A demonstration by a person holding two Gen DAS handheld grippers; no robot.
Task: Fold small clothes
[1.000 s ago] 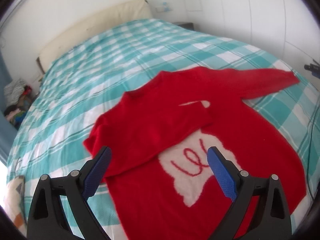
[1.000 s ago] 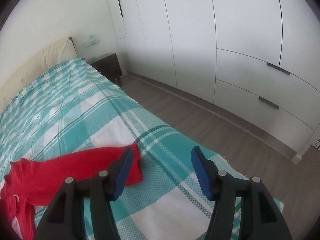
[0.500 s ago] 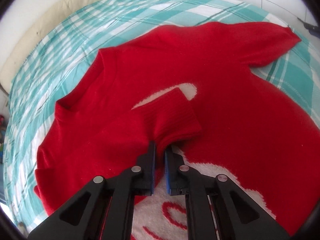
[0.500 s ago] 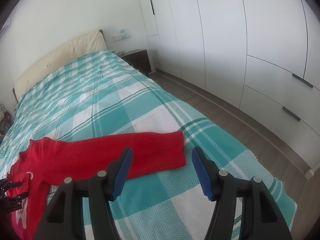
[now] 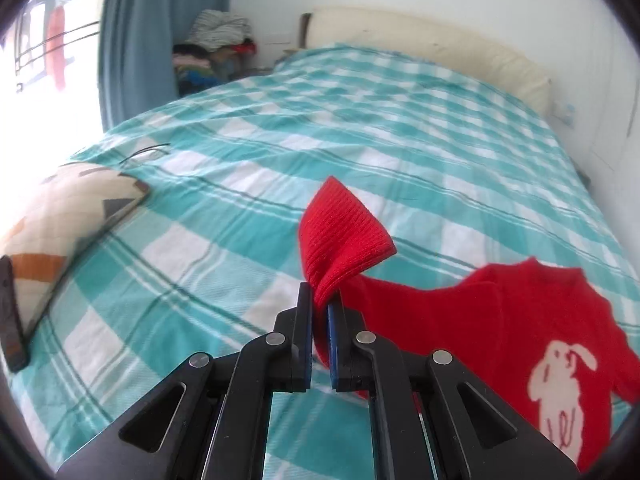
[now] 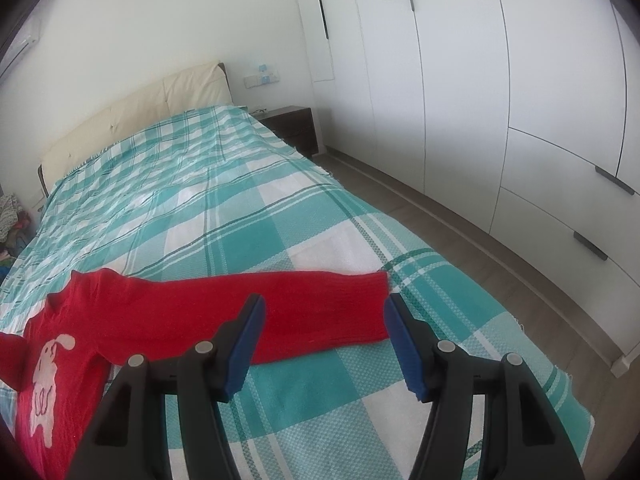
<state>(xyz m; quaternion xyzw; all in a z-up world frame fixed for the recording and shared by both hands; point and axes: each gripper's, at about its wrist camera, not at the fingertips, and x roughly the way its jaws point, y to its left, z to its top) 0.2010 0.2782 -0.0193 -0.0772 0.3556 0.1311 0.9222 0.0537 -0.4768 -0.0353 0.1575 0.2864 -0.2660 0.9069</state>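
A small red sweater (image 5: 520,320) with a white rabbit on its chest lies on the teal checked bedspread (image 5: 360,120). My left gripper (image 5: 320,308) is shut on the ribbed cuff (image 5: 344,236) of one sleeve, which stands up between the blue pads, lifted off the bed. In the right wrist view the sweater (image 6: 100,320) stretches its other sleeve (image 6: 320,312) out flat to the right. My right gripper (image 6: 324,344) hovers open just above that sleeve near its cuff, the fingers either side of it, nothing between the pads.
A patterned cushion (image 5: 60,216) lies on the bed's left side with a dark phone-like object (image 5: 12,312) by it. A clothes pile (image 5: 216,48) sits beside the blue curtain. White wardrobes (image 6: 500,100) and wood floor flank the bed's right edge; a nightstand (image 6: 292,124) stands near the headboard.
My left gripper closed on the folded-in sleeve's cuff and swung it out to the left, unfolding it off the sweater's chest. My right gripper drifted slightly over the other sleeve, still open.
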